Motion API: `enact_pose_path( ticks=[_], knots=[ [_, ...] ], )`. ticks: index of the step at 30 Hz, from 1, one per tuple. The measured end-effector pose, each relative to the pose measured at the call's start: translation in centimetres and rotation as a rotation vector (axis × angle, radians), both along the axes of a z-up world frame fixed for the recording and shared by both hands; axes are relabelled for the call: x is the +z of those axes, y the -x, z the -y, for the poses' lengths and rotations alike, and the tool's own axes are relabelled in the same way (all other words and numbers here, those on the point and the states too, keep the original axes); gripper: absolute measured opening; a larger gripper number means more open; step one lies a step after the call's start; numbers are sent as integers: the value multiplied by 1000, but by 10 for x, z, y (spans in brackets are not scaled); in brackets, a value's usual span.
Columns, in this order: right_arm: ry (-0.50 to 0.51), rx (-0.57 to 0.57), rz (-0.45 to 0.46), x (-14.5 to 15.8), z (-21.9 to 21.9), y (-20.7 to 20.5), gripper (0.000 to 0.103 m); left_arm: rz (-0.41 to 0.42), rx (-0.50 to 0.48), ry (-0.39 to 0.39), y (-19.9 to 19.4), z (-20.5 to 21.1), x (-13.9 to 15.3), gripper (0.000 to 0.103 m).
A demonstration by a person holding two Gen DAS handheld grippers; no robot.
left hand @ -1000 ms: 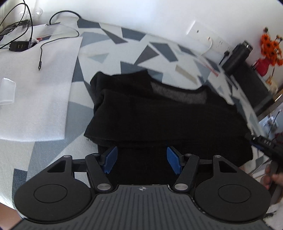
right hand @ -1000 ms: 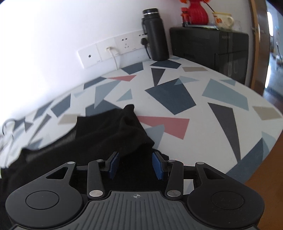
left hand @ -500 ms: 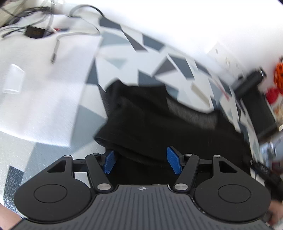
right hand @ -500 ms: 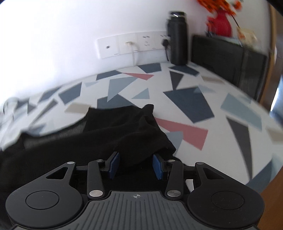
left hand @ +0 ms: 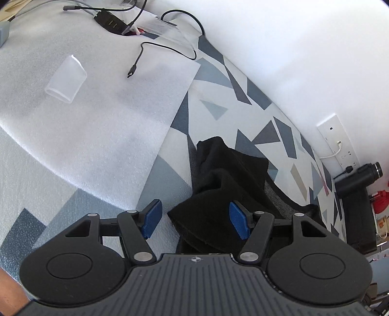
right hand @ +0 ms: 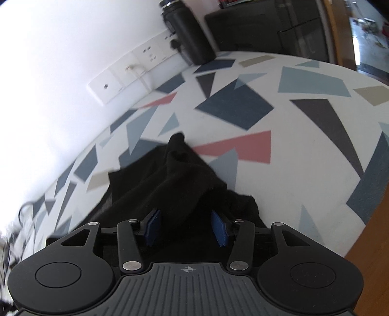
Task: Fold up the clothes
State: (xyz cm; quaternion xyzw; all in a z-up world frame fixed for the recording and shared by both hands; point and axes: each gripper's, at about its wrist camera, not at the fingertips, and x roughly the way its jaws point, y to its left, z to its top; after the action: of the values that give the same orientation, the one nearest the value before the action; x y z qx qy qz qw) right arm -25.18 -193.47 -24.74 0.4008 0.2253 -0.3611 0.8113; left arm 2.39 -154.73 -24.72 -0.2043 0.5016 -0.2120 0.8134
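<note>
A black garment lies rumpled and partly folded on the patterned tabletop.

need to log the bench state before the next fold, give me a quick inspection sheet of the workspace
surface: table with a white cover printed in grey, blue and red shapes; a white foam sheet lies over its left part
job's things: black garment bunched in a heap, partly folded, not flat
clutter: clear plastic sleeve on the foam sheet; black bottle standing by the wall
grippers: left gripper open, a garment corner between its pads; right gripper open over the garment's near edge
cables: loose black cable and a black hub on the foam; white cable plugged into the wall sockets
surroundings: white wall, black cabinet at the table's far end
</note>
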Motion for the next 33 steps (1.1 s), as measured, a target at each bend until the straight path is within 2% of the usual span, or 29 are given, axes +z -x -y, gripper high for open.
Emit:
enact_pose_path(
  ticks=[2,3,4,6,9,13,16,18,22,26,28,33],
  knots=[
    [-2,-34,25,1,3,0,33,2,-27,1,-1,3,3,51],
    [-5,-46,46,2,4,2,21,3,-44,1,-1,5,5,39],
    [-11,-53,65,3,6,4,18,7,-57,-6,0,7,8,31],
    [-19,-64,97,5,9,8,16,17,-80,-6,3,9,13,27],
    [-27,-70,100,4,11,9,15,31,-111,-11,7,12,19,27],
    [-39,-81,95,1,8,8,17,46,-96,-77,10,8,23,27],
    [-35,-79,105,3,6,8,16,72,-98,-74,15,2,31,27],
    [-30,-68,115,5,4,8,16,74,-136,-74,18,2,36,27],
    [-40,-61,108,5,2,5,17,-10,-182,-37,26,0,37,28],
    [-61,-69,110,1,1,7,21,-52,-221,-5,33,5,29,29],
    [-65,-63,104,0,1,8,23,-89,-216,9,31,7,20,38],
    [-99,-70,99,-1,5,10,25,-128,-160,30,23,8,7,38]
  ],
)
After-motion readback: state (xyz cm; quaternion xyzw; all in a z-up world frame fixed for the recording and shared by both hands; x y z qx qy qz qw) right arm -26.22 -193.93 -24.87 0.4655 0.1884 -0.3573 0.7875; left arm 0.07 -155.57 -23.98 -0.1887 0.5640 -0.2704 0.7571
